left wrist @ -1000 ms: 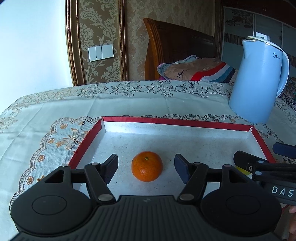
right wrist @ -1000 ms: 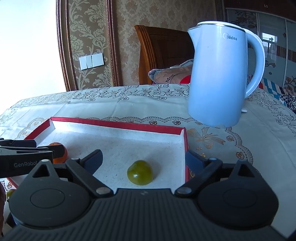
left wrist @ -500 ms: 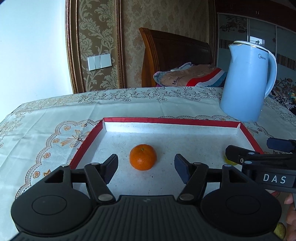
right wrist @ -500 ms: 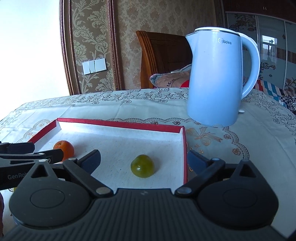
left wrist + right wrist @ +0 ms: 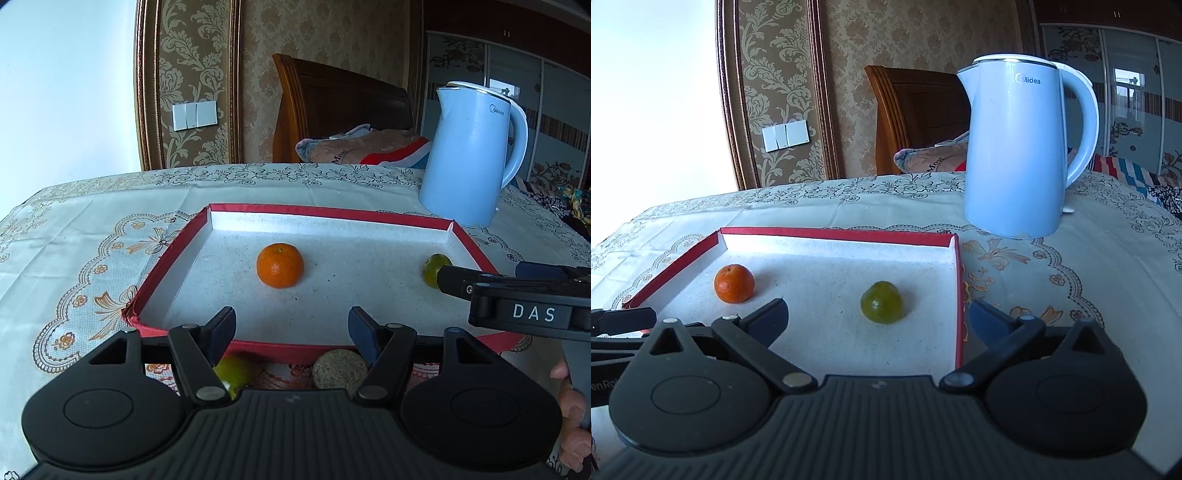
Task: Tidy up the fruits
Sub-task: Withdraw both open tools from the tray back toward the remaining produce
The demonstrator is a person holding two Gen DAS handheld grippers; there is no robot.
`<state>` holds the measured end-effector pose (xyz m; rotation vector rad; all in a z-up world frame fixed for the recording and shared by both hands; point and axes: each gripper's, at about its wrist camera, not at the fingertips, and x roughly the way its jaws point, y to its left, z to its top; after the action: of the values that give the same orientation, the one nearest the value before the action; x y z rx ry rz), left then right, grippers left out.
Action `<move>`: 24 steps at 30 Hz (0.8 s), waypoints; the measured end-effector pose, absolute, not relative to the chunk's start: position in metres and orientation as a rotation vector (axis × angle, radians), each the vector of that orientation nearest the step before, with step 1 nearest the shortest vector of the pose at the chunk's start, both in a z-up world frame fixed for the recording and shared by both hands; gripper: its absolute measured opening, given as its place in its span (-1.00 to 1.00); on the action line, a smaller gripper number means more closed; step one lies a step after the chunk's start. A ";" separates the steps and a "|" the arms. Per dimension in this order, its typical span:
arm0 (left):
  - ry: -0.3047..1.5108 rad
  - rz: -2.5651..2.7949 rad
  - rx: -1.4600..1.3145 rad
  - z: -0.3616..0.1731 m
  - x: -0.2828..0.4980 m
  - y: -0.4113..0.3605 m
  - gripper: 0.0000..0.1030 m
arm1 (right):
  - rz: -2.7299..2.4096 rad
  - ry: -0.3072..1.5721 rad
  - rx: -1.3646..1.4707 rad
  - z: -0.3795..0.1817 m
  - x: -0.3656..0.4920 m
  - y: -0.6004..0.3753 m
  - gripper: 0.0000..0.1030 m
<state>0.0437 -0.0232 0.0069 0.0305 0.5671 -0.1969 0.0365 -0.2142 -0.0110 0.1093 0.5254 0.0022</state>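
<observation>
Table (image 5: 92, 221) under a pale embroidered cloth; on it a blue kettle (image 5: 1015, 147) at the far right and, nearer, a shallow red-rimmed tray (image 5: 170, 251) with a white floor. Inside the tray: one orange mandarin (image 5: 280, 265) left of centre and one green citrus (image 5: 881, 302) toward the right wall, well apart from each other. Outside, against the near rim and partly hidden under the left tool, sit two more fruits: one yellow-green citrus (image 5: 232, 373) and one rough brownish round fruit (image 5: 340, 369) (kind unclear). Count, then: four fruits seen, two in, two out; one tray, one kettle. The left gripper (image 5: 291, 328) hovers over the near rim, jaws apart and empty, with both loose fruits below and just short of its fingertips, the brown one by the right finger, the yellow-green by the left. The right gripper (image 5: 875, 321) stands over the tray's near right corner, its jaws having just been opening to their widest, nothing between them; the green citrus lies straight ahead of them, untouched. My reading: the left hand is the nearer to both outstanding fruits; being round, neither demands a particular wrist angle, only a dip downward and back toward the holder.
</observation>
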 end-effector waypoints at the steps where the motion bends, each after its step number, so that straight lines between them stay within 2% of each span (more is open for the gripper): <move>1: 0.564 -0.196 0.032 0.007 0.042 -0.023 0.30 | 0.001 0.524 0.109 -0.011 0.034 -0.214 1.00; 15: 0.558 -0.178 0.008 -0.002 0.015 -0.002 0.31 | -0.018 0.493 0.123 -0.014 0.008 -0.218 1.00; 19: 0.559 -0.169 -0.015 -0.001 0.014 0.004 0.48 | -0.019 0.486 0.127 -0.015 -0.002 -0.218 1.00; 24: 0.554 -0.171 0.016 -0.003 0.011 0.000 0.48 | -0.024 0.473 0.116 -0.014 -0.007 -0.217 1.00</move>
<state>0.0112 0.0001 -0.0033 0.0159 0.5544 -0.1707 -0.0072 -0.2172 -0.0140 0.1160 0.4727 -0.0244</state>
